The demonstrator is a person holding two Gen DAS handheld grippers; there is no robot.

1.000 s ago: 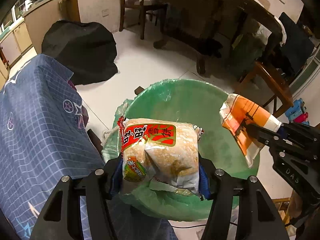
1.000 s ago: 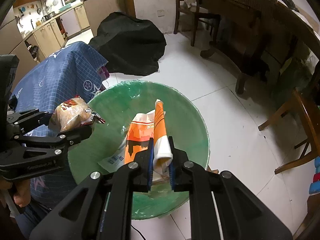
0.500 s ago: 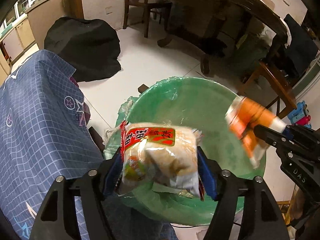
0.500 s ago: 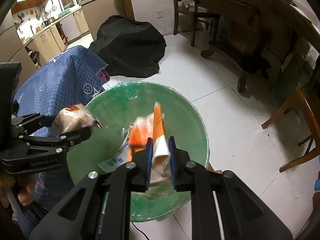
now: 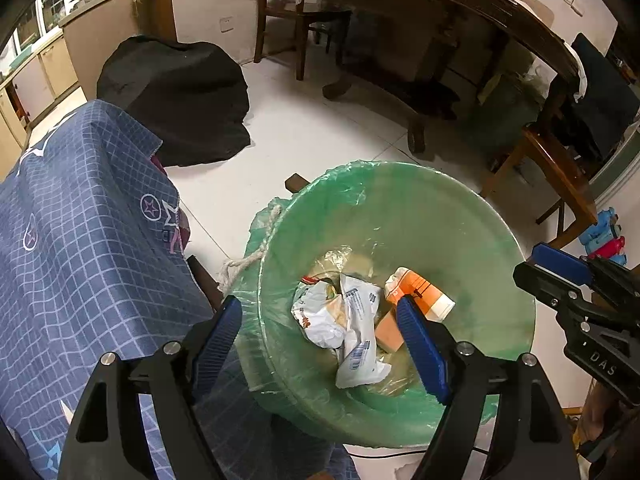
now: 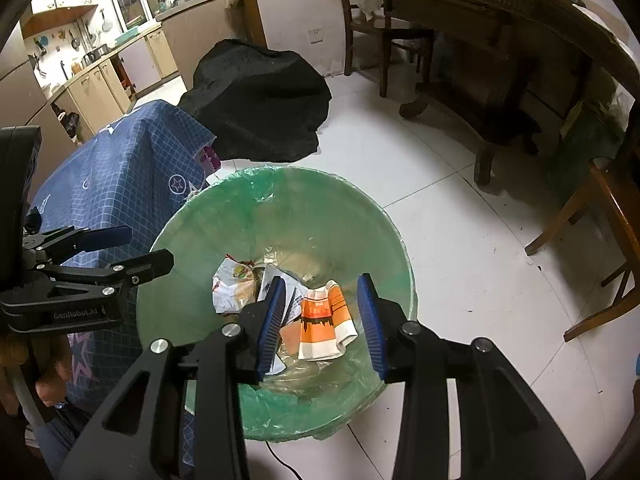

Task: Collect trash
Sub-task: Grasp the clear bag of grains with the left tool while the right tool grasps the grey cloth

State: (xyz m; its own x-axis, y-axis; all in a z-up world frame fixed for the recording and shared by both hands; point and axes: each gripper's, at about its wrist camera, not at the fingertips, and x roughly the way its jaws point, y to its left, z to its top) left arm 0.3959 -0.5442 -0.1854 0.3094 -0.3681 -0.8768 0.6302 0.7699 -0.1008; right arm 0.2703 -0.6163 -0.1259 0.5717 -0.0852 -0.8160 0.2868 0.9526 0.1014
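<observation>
A round bin with a green liner (image 5: 404, 208) (image 6: 280, 208) stands on the white floor. At its bottom lie the snack bag (image 5: 320, 316) (image 6: 232, 284), an orange and white wrapper (image 5: 420, 292) (image 6: 324, 316) and a white printed wrapper (image 5: 360, 340). My left gripper (image 5: 320, 344) is open and empty above the bin's near rim; it also shows in the right wrist view (image 6: 132, 246). My right gripper (image 6: 322, 320) is open and empty over the bin; it shows in the left wrist view (image 5: 560, 268) at the bin's right side.
A table with a blue checked cloth (image 5: 80, 240) (image 6: 120, 168) stands against the bin's left side. A black cover (image 5: 176, 96) lies on the floor behind. A dark wooden table (image 5: 440, 20) and chairs (image 5: 560, 168) stand at the back and right. Toys (image 5: 604, 236) lie at the right.
Both grippers have opened. The snack bag has dropped from the left gripper and the orange wrapper from the right gripper into the bin.
</observation>
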